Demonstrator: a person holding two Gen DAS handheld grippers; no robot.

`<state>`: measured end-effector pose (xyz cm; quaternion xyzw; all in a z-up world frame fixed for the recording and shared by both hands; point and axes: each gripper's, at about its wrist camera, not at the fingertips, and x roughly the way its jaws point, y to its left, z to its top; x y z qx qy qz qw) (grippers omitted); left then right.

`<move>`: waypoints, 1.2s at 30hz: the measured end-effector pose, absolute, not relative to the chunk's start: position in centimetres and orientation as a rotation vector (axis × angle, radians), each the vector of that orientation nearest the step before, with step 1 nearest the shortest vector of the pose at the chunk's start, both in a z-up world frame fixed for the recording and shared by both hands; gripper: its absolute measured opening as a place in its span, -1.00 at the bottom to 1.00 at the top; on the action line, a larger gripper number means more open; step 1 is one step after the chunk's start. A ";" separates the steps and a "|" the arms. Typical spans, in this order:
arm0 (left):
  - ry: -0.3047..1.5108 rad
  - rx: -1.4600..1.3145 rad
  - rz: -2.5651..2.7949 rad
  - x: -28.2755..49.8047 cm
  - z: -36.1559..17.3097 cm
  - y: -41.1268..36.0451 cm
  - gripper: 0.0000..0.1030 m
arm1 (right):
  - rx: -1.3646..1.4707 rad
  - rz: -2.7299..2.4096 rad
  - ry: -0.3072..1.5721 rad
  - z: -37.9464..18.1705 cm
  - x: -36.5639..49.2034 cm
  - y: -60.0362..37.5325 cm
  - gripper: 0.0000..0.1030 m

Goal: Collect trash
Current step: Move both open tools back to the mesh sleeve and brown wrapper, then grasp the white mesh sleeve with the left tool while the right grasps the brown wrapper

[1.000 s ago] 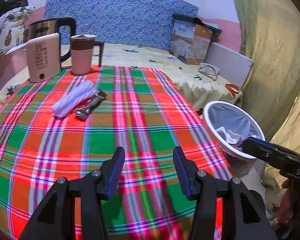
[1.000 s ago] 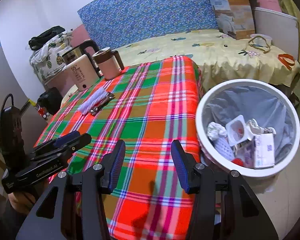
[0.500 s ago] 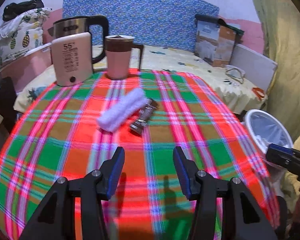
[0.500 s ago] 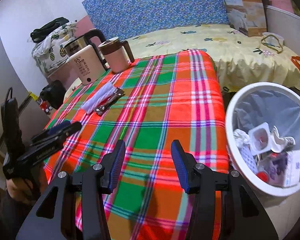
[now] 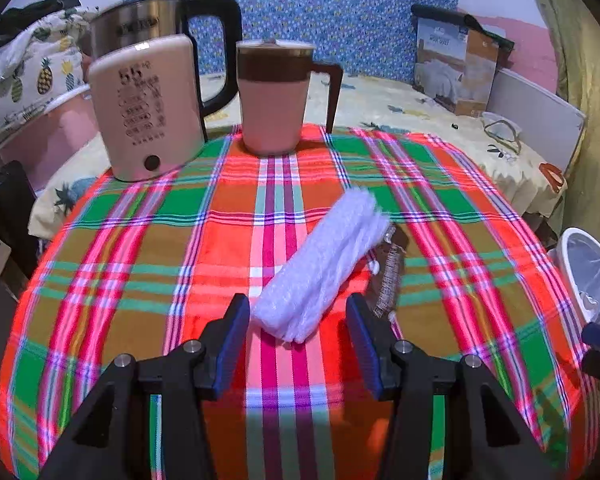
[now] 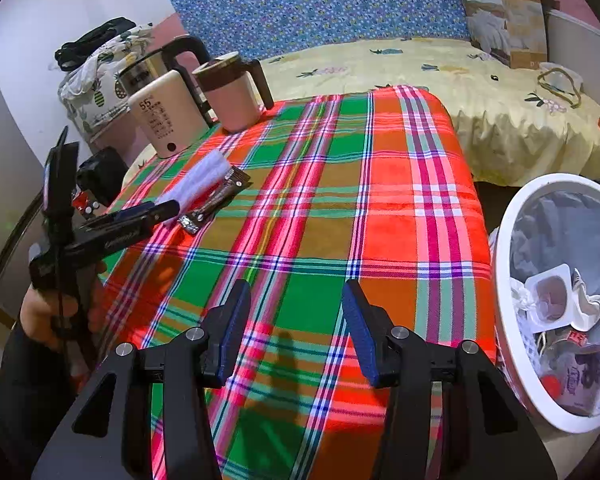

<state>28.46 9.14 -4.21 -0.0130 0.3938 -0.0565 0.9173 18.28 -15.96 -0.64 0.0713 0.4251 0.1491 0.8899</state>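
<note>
A white foam sleeve (image 5: 324, 264) lies on the plaid tablecloth (image 5: 140, 248), with a brown snack wrapper (image 5: 390, 280) touching its right side. My left gripper (image 5: 298, 312) is open, and the near end of the foam sleeve sits just ahead of its jaws, untouched. The same foam sleeve (image 6: 206, 176) and wrapper (image 6: 216, 200) show at the left in the right wrist view, with the left gripper (image 6: 156, 212) over them. My right gripper (image 6: 296, 304) is open and empty above the cloth's near edge. A white bin (image 6: 504, 280) holding several pieces of trash stands to its right.
A beige kettle base (image 5: 144, 108), a steel kettle (image 5: 140, 24) and a pink lidded mug (image 5: 274, 96) stand at the table's far edge. Behind is a bed with a yellow cover (image 6: 460, 92) and a cardboard box (image 5: 456, 68). The white bin (image 5: 580, 276) sits past the table's right edge.
My left gripper has swept left across the table and closed in on the foam sleeve and wrapper. The right gripper has drifted left, so the bin now sits further right.
</note>
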 end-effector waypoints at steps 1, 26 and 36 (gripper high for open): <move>0.826 -0.034 -0.123 29.0 -4.5 9.2 0.01 | 0.149 0.307 0.886 -0.7 18.4 -16.0 -0.04; 0.901 -0.133 -0.400 22.7 -4.6 2.9 -0.82 | 0.194 0.289 0.883 -0.9 18.4 -17.6 -0.04; 0.849 -0.226 -0.307 19.8 -3.2 6.4 0.04 | 0.190 0.313 0.891 -0.9 18.2 -17.1 -0.04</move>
